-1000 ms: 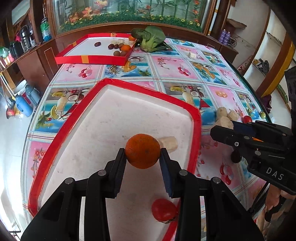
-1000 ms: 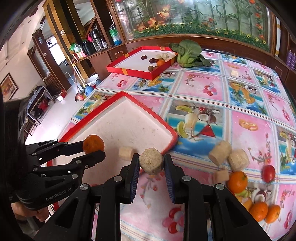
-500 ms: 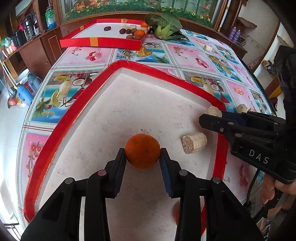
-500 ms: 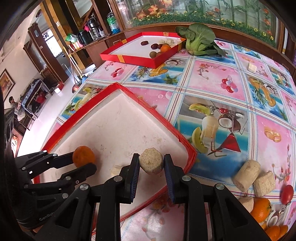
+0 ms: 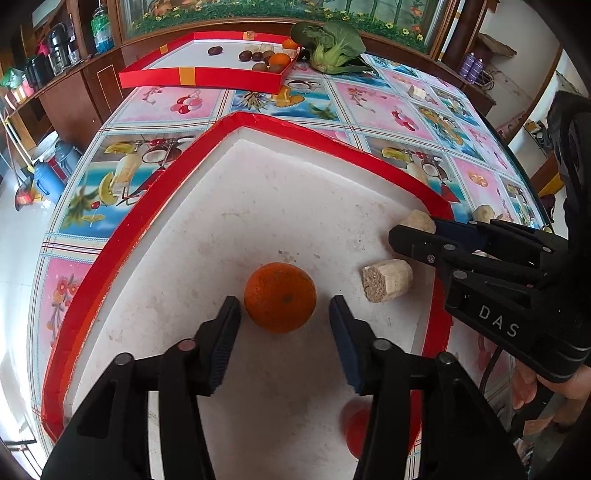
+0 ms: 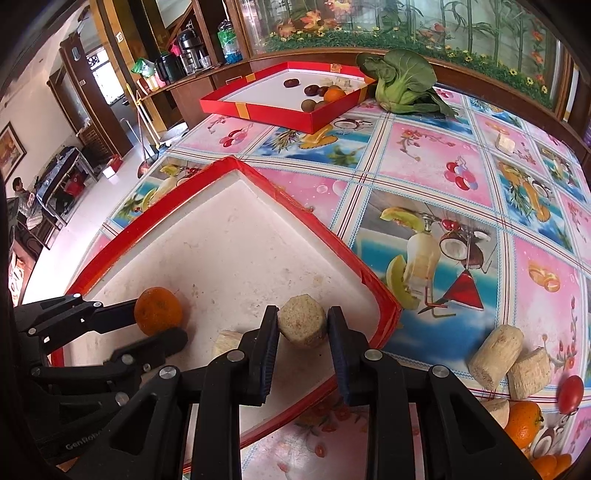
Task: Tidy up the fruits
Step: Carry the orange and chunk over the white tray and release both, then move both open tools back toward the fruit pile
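**Orange set down in red tray**

Left gripper point(image 5: 284, 314), fingers just opening, has released the orange point(image 5: 280, 296) onto the tray point(image 5: 122, 236). Right gripper point(image 6: 302, 334) grasps a cane piece point(image 6: 302, 325), apparently just above the floor; best lowered clear of another piece point(image 5: 388, 280). More fruit waits on the table point(image 6: 424, 155).

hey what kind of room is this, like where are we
Probably a home dining or living area. A table under a fruit-print tablecloth holds red trays of fruit, a wooden sideboard carries flasks and bottles, and a big aquarium stands behind it.
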